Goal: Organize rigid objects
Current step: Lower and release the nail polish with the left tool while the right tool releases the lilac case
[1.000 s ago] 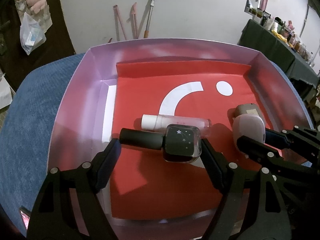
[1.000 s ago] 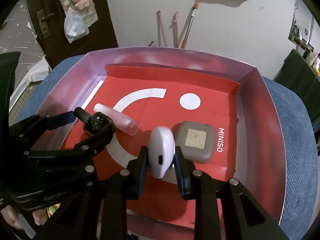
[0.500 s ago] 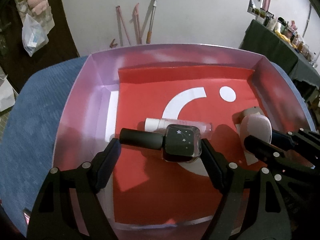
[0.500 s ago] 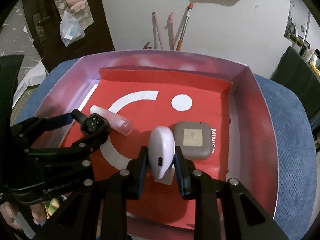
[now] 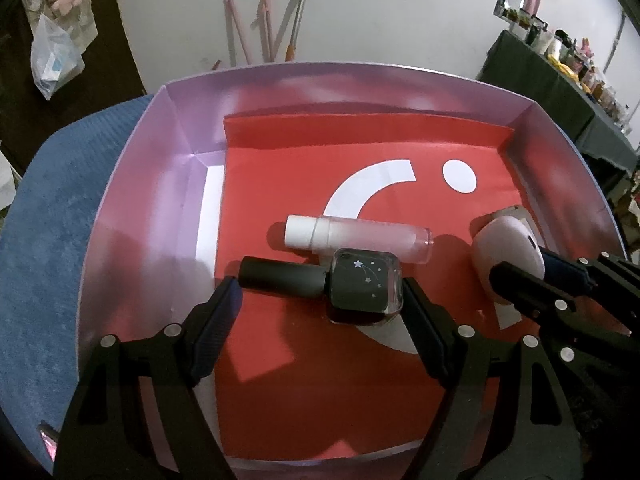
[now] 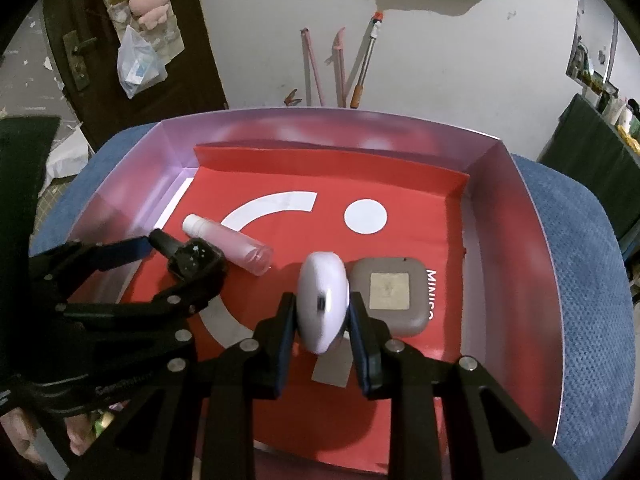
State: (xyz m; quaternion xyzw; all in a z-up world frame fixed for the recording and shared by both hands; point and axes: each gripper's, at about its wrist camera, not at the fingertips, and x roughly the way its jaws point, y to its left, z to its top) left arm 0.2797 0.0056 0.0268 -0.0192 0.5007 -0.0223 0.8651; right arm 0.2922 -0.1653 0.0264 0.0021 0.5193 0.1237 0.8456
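Between the left gripper's widely spread fingers lies a dark nail polish bottle on its side, black cap toward the left finger and square glass body against the right one. Both pads meet its ends, so the bottle is spanned lengthwise; whether it is lifted clear of the red paper liner or resting on it cannot be told. Just beyond the fingertips, touching the far side of the bottle, a clear pinkish tube with a white cap lies crosswise on the liner.

Between the right gripper's narrowly spaced fingers sits a pale lilac oval case, held on edge with both pads pressed to its flat sides. Immediately right of the right finger, and partly behind the case, a taupe square compact lies flat on the liner beside the printed MINISO lettering. Left of these fingers, the left gripper shows with its bottle, and the tube lies just past it.

Farther out, the liner's white arc and dot lie bare, then the lilac walls of the shallow box rise around everything. That box rests on a blue cushion, with a white wall behind.
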